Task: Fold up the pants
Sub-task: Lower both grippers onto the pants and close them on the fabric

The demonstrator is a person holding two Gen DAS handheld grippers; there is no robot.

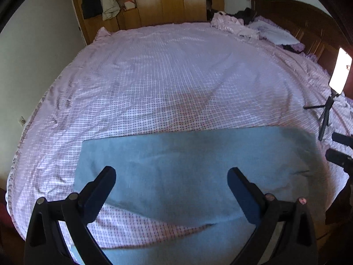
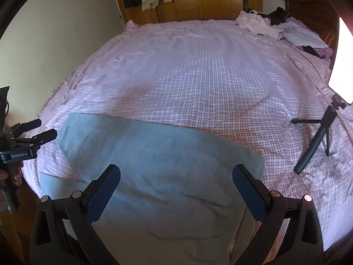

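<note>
Light blue pants [image 1: 194,161] lie flat on the near part of the bed, with one part trailing over the front edge. In the left wrist view my left gripper [image 1: 172,174] hovers open just above the cloth, nothing between its fingers. The right wrist view shows the same pants [image 2: 158,161] running from the left toward the lower middle. My right gripper [image 2: 176,174] is open over them and holds nothing. The left gripper [image 2: 37,130] also shows at the left edge of that view, held by a hand [image 2: 13,176]. The right gripper's fingertips [image 1: 342,148] poke in at the right edge of the left view.
The pink checked bedsheet [image 1: 176,77] covers a wide bed. A small tripod [image 2: 317,139] with a bright lit phone [image 2: 342,61] stands on the bed at the right. Crumpled clothes and a pillow [image 1: 253,28] lie at the far right corner by the dark headboard [image 1: 297,15]. A wooden wardrobe [image 1: 165,0] stands behind.
</note>
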